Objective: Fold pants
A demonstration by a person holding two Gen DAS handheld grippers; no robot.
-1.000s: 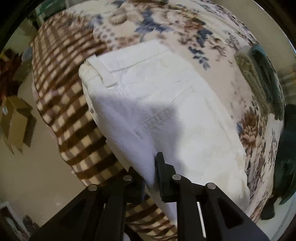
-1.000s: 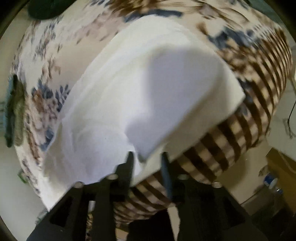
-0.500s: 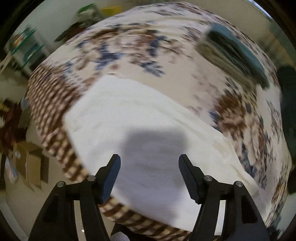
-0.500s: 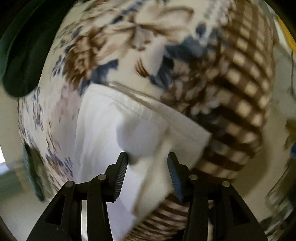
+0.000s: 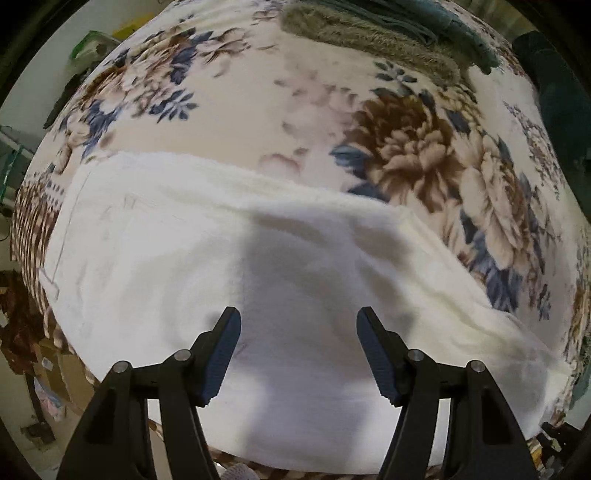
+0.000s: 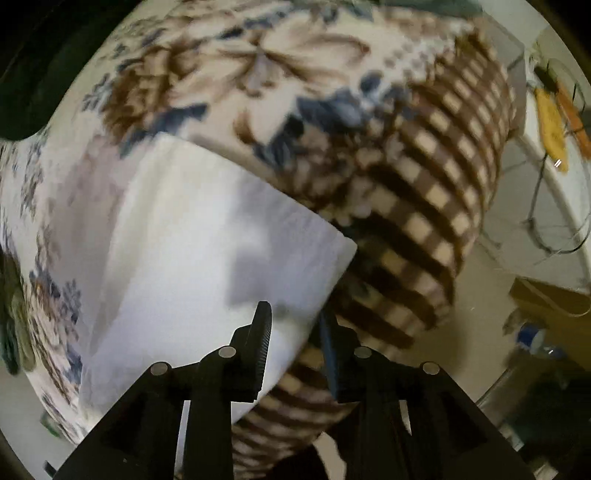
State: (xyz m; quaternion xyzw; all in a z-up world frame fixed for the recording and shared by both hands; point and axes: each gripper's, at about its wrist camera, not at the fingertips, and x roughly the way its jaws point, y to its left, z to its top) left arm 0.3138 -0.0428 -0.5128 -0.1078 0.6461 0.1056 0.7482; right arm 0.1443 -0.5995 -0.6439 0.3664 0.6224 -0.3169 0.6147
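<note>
The white pants (image 5: 221, 266) lie folded on a floral blanket (image 5: 295, 110), near its checked front edge. My left gripper (image 5: 297, 325) is open and empty, held just above the middle of the pants. In the right wrist view the pants (image 6: 177, 258) lie with a corner pointing right. My right gripper (image 6: 295, 317) is open over the pants' right edge, with nothing between its jaws.
A folded grey and teal towel stack (image 5: 388, 33) lies at the far side of the blanket. A dark green garment (image 5: 557, 103) lies at the right. The blanket's brown checked border (image 6: 424, 221) hangs over the edge. Cardboard boxes (image 6: 554, 295) stand on the floor.
Both grippers have let go of the pants and opened. The left one has drawn back and swung to face across the pants. The right one has moved to the pants' right edge.
</note>
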